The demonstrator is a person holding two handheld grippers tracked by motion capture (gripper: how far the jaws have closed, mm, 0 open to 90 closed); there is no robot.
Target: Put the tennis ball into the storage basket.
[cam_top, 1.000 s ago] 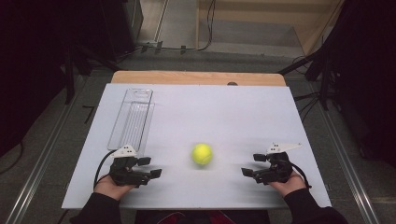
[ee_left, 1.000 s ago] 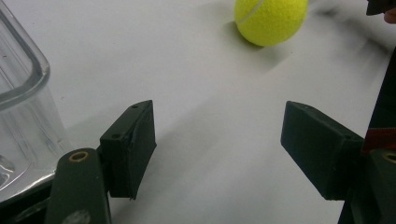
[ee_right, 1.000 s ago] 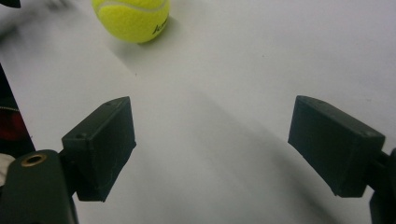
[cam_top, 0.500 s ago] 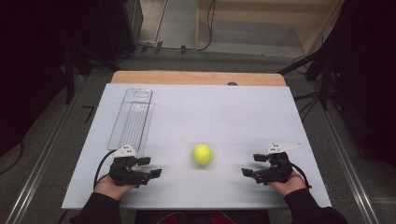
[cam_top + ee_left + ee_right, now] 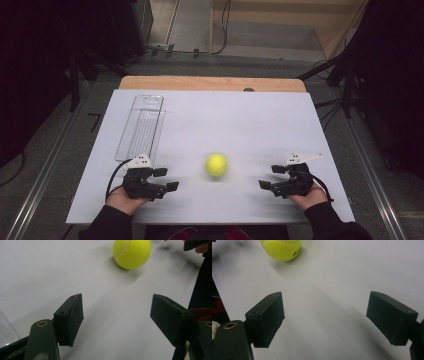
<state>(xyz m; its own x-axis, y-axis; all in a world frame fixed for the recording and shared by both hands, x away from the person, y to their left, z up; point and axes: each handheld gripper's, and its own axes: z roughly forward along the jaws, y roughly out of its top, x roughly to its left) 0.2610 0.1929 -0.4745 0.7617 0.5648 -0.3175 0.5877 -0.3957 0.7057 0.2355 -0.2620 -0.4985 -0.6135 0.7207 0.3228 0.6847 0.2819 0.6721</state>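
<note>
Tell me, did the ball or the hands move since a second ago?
Nothing visibly changed. The yellow ball sits in the same spot on the white table, between the left gripper and the right gripper. Both are open and empty, as before. The clear tray at the left has not moved either.

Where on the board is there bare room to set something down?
The widest bare patch lies right of the clear tray, beyond the tennis ball, up to the white board's far edge. It is tight along the near edge, where the ball sits between the left gripper and the right gripper.
</note>
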